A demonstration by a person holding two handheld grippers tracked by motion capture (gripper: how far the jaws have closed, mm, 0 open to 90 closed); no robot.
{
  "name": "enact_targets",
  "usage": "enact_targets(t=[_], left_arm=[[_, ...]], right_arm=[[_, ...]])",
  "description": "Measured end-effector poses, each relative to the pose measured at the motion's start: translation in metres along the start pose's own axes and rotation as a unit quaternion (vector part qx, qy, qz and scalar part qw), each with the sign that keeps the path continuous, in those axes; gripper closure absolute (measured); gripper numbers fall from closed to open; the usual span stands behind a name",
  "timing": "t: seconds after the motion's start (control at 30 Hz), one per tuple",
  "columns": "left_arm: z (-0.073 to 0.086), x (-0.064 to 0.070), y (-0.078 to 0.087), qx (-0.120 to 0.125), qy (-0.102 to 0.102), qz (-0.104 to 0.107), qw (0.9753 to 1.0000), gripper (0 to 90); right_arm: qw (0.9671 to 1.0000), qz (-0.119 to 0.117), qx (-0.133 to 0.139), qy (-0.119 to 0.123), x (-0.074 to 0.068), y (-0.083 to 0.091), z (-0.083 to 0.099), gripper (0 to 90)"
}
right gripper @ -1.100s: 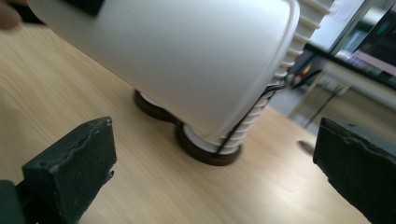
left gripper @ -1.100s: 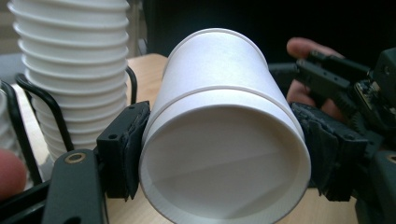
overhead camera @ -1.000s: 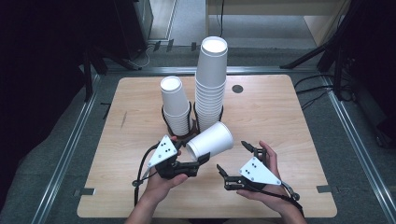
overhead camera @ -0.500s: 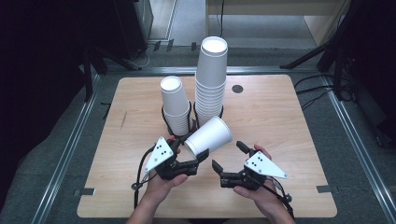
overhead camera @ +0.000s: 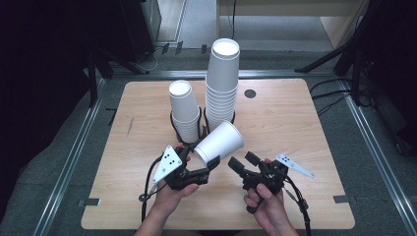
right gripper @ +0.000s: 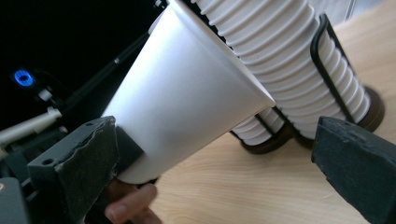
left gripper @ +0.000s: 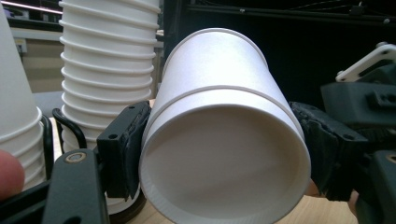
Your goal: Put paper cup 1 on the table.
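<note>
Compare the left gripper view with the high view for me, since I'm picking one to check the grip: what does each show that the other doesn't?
Left gripper view: two nested rims on the held cup, hinting at two cups, and both pads pressed to its sides.

High view: the whole table, the short stack, the tall stack, the left gripper and the open right gripper near the cup's rim.

Both: the cup held tilted in front of the stacks.

Table (overhead camera: 295, 128): light wood, rounded corners, dark hole (overhead camera: 250, 93) near far edge.
On it: short cup stack (overhead camera: 184, 110) & tall stack (overhead camera: 222, 81), each in black holder, mid-table, side by side.
</note>
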State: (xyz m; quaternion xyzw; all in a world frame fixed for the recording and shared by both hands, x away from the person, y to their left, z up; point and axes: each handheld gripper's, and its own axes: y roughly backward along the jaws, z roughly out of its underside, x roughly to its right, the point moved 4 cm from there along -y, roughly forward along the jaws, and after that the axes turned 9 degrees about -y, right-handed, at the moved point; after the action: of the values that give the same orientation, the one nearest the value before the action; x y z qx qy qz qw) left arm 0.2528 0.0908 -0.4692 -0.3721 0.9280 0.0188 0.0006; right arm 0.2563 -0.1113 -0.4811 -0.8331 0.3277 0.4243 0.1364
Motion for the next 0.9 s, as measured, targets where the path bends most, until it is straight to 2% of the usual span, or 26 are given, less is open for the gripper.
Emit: enact_targets(t=[0.07, 0.17, 0.23, 0.37, 0.53, 0.57, 0.63, 0.67, 0.73, 0.8, 0.87, 0.9], left_arm=[[0.001, 0.001, -0.001, 0.002, -0.001, 0.000, 1.0000, 24.8], [0.001, 0.003, -0.002, 0.004, -0.001, 0.001, 1.0000, 24.8], [0.002, 0.004, -0.002, 0.004, 0.000, 0.002, 1.0000, 24.8], [0.003, 0.005, -0.004, 0.002, 0.002, 0.003, 1.0000, 24.9], [0.002, 0.005, -0.003, 0.006, 0.001, -0.004, 1.0000, 24.9], [0.002, 0.005, -0.002, 0.007, 0.001, -0.004, 1.0000, 24.9], [0.002, 0.005, -0.002, 0.008, -0.001, -0.006, 1.0000, 24.9], [0.002, 0.005, -0.002, 0.008, 0.000, -0.005, 1.0000, 24.9], [0.002, 0.006, -0.002, 0.009, -0.003, -0.006, 0.9999, 24.9], [0.001, 0.007, -0.002, 0.010, -0.004, -0.005, 0.9999, 24.9], [0.002, 0.008, -0.003, 0.009, -0.011, -0.008, 0.9999, 24.9], [0.002, 0.008, -0.003, 0.008, -0.009, -0.007, 0.9999, 24.9]], right_arm=[[0.9995, -0.006, -0.003, -0.030, 0.001, 0.000, -0.001, 0.9], [0.9983, 0.007, 0.002, -0.059, 0.002, -0.002, -0.001, 0.9], [0.9953, 0.011, 0.004, -0.096, 0.002, -0.003, -0.002, 0.9], [0.9874, 0.020, 0.007, -0.157, 0.002, -0.007, -0.003, 0.9], [0.9779, 0.019, 0.004, -0.208, 0.000, -0.013, 0.000, 0.9], [0.9748, 0.014, 0.003, -0.223, -0.001, -0.014, 0.001, 0.9], [0.9647, -0.003, -0.003, -0.263, -0.004, -0.016, 0.001, 0.9], [0.9614, -0.006, -0.005, -0.275, -0.007, -0.017, 0.002, 0.9], [0.9584, -0.007, -0.003, -0.285, -0.010, -0.020, 0.002, 0.9], [0.9541, -0.006, 0.000, -0.299, -0.010, -0.023, 0.002, 0.9], [0.9517, -0.005, 0.005, -0.307, -0.008, -0.025, 0.002, 0.9], [0.9494, -0.009, 0.006, -0.314, -0.008, -0.027, 0.001, 0.9]])
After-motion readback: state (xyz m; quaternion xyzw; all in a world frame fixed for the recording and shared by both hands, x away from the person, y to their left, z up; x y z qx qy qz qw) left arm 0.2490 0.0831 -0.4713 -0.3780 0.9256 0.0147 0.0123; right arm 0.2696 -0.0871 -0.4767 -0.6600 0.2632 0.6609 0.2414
